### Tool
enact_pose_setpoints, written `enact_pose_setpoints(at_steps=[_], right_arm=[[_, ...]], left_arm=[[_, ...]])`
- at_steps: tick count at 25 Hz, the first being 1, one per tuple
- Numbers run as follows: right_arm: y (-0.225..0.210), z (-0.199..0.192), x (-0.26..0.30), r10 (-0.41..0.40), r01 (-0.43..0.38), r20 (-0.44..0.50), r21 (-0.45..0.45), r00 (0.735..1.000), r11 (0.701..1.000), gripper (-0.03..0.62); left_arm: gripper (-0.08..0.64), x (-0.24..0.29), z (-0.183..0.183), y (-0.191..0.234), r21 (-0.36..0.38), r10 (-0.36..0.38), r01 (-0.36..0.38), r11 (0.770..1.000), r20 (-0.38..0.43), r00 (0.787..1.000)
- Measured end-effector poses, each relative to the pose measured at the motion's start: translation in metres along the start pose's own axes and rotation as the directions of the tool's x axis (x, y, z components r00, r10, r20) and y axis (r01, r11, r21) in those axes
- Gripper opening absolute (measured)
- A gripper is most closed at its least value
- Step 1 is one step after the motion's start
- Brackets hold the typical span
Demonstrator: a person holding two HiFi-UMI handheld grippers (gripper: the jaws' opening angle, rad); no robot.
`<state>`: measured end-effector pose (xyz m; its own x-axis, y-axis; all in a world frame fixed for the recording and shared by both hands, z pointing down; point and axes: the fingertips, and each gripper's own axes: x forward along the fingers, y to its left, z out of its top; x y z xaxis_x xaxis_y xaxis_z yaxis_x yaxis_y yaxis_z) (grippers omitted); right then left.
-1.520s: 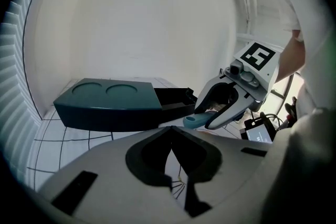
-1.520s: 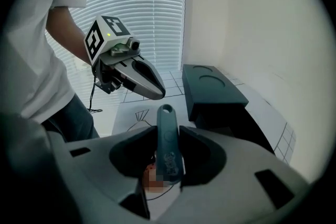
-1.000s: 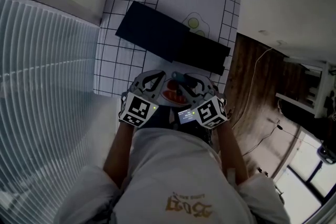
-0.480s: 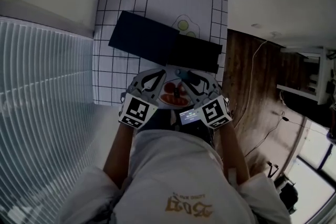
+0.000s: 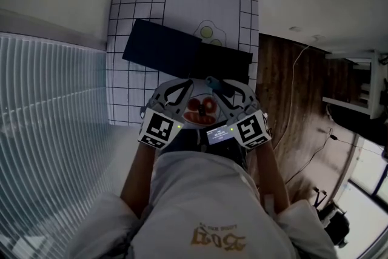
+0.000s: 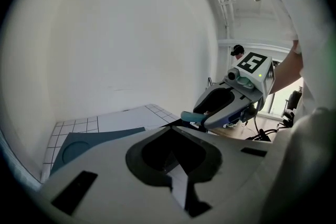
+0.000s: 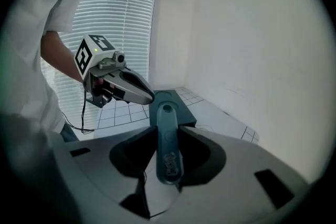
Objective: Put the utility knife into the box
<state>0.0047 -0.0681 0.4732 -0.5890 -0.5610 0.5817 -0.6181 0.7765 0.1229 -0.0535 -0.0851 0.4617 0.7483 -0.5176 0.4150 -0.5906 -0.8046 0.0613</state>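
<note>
A teal utility knife (image 7: 167, 139) sticks forward out of my right gripper (image 7: 167, 124), whose jaws are shut on its handle; its front end (image 5: 211, 80) shows in the head view. The dark box (image 5: 182, 53) lies open and flat on the gridded mat, just beyond both grippers, and its dark surface (image 6: 84, 140) also shows in the left gripper view. My left gripper (image 5: 187, 84) is held beside the right gripper (image 5: 216, 85), jaws shut with nothing between them (image 6: 170, 126). Both hover over the mat's near edge.
The white gridded mat (image 5: 139, 3) covers the table and carries a fried-egg print (image 5: 207, 31). A red round patch (image 5: 200, 108) lies under the grippers. Slatted blinds (image 5: 48, 106) run along the left; wood floor with cables (image 5: 285, 94) is at the right.
Both grippers have risen slightly and edged toward the dark box. The knife has stayed in the right gripper.
</note>
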Motion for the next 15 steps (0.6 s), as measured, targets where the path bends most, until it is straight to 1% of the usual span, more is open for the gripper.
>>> enact_pose_setpoints(at_steps=[7,10,15], right_arm=[[-0.019,-0.004,0.0,-0.013,0.013,0.012,0.014,1.0,1.0,0.138],[-0.026,-0.009,0.001,-0.012,0.012,0.0,0.002,1.0,1.0,0.138],[-0.04,-0.013,0.004,-0.017,0.017,0.002,0.012,1.0,1.0,0.138]], left_arm=[[0.008,0.013,0.01,0.004,0.013,0.005,-0.005,1.0,0.0,1.0],[0.008,0.017,0.012,0.006,0.013,0.012,-0.012,1.0,-0.001,1.0],[0.008,0.028,0.012,0.008,0.017,0.01,-0.01,1.0,-0.012,1.0]])
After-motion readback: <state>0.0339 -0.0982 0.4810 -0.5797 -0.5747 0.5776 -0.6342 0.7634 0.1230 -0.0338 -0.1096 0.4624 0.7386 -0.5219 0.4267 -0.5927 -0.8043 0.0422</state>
